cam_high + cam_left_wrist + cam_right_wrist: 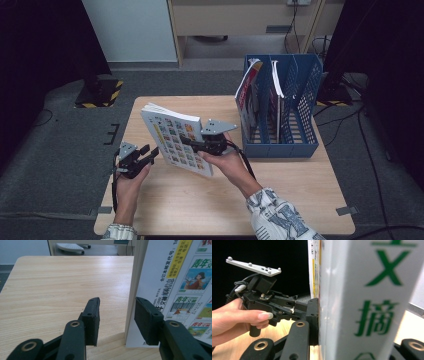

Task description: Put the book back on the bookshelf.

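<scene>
Readable text is all on the magazine (175, 290). Left gripper view, back cover: green "青年文摘" on each small cover thumbnail, clearest at 1 o'clock of frame and again toward 3 o'clock. Yellow strip at 12–1 o'clock carries small black Chinese print, too small to read; black vertical line beside it likewise. Right gripper view, spine (382, 302): large green "文" at top, "摘" below it, a further character cut off at 6 o'clock. High view: print too small to read.
</scene>
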Motion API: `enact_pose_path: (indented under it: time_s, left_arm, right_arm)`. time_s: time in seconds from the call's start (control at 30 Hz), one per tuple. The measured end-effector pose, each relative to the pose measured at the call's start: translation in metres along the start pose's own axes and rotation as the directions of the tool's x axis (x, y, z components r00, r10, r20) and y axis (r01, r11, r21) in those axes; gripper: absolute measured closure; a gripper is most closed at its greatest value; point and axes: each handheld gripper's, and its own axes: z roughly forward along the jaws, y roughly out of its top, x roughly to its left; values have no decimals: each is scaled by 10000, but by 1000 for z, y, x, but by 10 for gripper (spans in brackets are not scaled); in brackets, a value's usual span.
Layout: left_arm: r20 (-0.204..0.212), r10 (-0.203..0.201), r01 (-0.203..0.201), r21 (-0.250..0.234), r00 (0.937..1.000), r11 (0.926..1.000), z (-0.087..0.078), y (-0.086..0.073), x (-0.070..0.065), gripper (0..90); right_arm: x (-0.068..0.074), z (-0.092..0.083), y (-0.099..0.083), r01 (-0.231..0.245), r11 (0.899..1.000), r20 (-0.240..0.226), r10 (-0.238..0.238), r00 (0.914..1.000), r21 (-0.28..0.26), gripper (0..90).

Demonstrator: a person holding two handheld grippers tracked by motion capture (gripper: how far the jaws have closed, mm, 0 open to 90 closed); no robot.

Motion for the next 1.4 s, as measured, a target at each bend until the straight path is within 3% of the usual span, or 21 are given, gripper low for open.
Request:
enact_pose_path:
  time_s: [0.6, 0.77, 0.83, 1.03, 1.4]
  left_arm:
    - [-71, 122, -121, 54, 9999, 9999, 1, 0, 0, 550]
    - [-106, 206, -203, 285, 9997, 9994, 5, -2, -3, 471]
    - [-246, 448, -436, 446, 9987, 9980, 7, -3, -5, 435]
    - [-254, 397, -376, 783, 9989, 9962, 12, -4, -7, 314]
    - [-331, 383, -351, 932, 9987, 9950, 12, -6, -4, 299]
  right_arm:
    - [-5, -28, 14, -47, 9987, 391, 67, 9992, -513, 739]
    - [-11, -40, 18, -23, 9984, 648, 60, 9979, -572, 739]
    - [-13, -44, 19, -44, 9982, 730, 88, 9973, -593, 739]
    - [-17, -51, 21, -28, 9980, 870, 83, 9962, -630, 739]
    - [-24, -61, 20, -69, 9976, 1028, 140, 9946, -694, 739]
